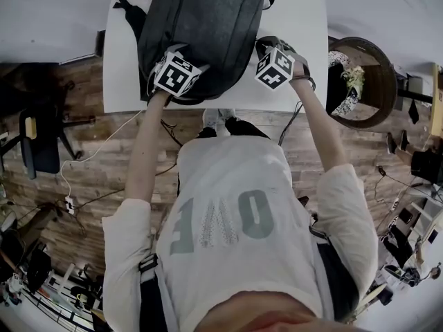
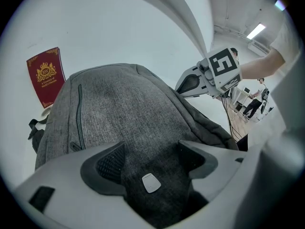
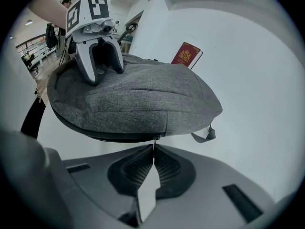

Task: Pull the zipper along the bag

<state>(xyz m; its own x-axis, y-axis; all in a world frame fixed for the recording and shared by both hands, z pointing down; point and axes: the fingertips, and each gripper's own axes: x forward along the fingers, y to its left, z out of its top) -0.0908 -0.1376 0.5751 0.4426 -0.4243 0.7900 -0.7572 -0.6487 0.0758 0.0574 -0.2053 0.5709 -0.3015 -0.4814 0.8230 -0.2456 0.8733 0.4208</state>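
A grey backpack (image 1: 201, 26) lies on the white table (image 1: 297, 19). My left gripper (image 1: 176, 75) sits on its near left end; in the left gripper view, my left gripper (image 2: 151, 159) has a fold of the bag's fabric (image 2: 143, 128) with a small pale label (image 2: 151, 182) between its pads. My right gripper (image 1: 277, 66) is at the bag's right edge. In the right gripper view, my right gripper (image 3: 153, 149) is shut on the thin zipper pull (image 3: 154, 140), which hangs from the zipper line (image 3: 109, 138) under the bag's rim.
A red booklet (image 3: 187, 55) leans at the far side of the table beyond the bag. A loose strap (image 3: 205, 135) sticks out of the bag's side. A round wooden tub (image 1: 363, 81) stands on the floor at the right, a dark chair (image 1: 38, 144) at the left.
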